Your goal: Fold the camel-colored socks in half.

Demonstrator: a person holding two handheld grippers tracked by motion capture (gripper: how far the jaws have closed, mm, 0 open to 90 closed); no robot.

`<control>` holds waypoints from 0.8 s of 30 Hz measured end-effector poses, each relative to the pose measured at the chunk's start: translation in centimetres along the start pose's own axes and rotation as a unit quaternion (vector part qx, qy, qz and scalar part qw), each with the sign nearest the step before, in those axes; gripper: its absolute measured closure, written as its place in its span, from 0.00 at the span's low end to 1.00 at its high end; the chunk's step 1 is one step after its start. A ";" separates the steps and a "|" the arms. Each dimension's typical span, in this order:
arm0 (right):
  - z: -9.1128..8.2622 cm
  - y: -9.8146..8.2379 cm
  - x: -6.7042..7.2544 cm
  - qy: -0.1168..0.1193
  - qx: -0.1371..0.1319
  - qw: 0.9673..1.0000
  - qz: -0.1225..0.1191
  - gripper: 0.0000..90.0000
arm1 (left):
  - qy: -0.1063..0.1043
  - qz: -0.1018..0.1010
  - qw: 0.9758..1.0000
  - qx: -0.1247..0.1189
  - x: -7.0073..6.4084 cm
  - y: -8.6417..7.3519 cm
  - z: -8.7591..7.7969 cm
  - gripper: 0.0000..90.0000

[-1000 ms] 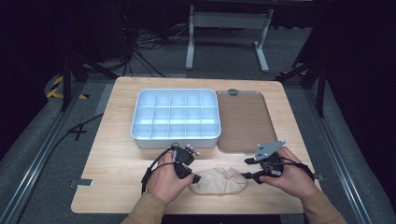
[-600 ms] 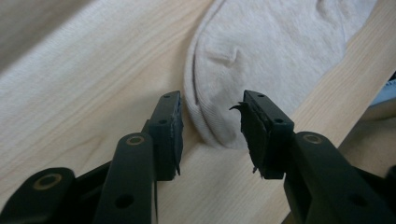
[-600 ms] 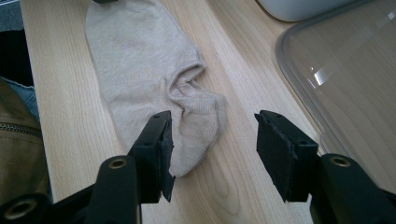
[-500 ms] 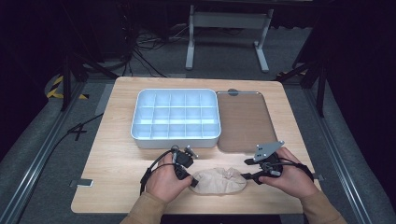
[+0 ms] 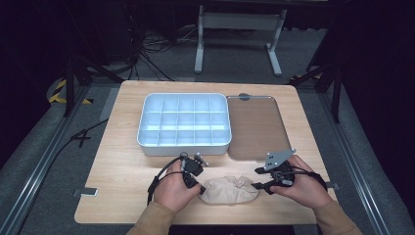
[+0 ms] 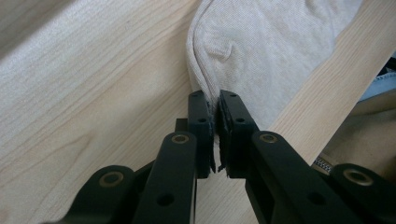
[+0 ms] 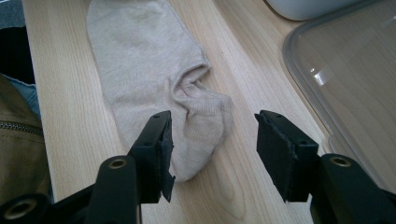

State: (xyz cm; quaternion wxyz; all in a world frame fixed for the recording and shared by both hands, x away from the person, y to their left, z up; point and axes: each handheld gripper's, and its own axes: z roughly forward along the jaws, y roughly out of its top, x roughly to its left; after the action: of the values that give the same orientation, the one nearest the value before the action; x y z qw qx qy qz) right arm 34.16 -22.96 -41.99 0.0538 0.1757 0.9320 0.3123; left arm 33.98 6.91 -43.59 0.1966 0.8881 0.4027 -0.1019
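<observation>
My left claw [image 6: 215, 100] has just closed, pinching the sock's [image 6: 266, 51] edge thinly, so it may slip while my right claw [image 7: 212, 128] gapes over its other end.

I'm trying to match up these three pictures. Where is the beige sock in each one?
High view: the sock lies near the table's front edge, between the two hands.
Left gripper view: upper middle and right, its edge pinched in the left gripper.
Right gripper view: upper left to centre, one end between the right gripper's open fingers.
Shared landmark: the light wooden table.
</observation>
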 end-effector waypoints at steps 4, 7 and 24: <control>0.0 0.2 0.2 -0.004 -0.001 1.000 0.011 0.60 | -0.002 0.001 1.000 -0.006 -0.2 0.0 -0.4 0.94; -0.1 0.5 0.4 0.005 -0.013 0.999 0.047 0.75 | -0.005 0.003 1.000 -0.011 -0.4 0.0 -0.7 0.94; 5.2 2.4 4.8 0.050 -0.034 0.998 0.024 0.99 | -0.007 0.014 1.000 -0.022 -1.3 0.0 -2.1 0.94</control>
State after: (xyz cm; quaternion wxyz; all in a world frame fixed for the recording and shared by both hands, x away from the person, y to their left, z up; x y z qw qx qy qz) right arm 31.53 -16.51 -44.70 0.0060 0.1806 0.9178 0.3536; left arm 33.20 6.96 -41.27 0.2204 0.8883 0.3912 -0.0963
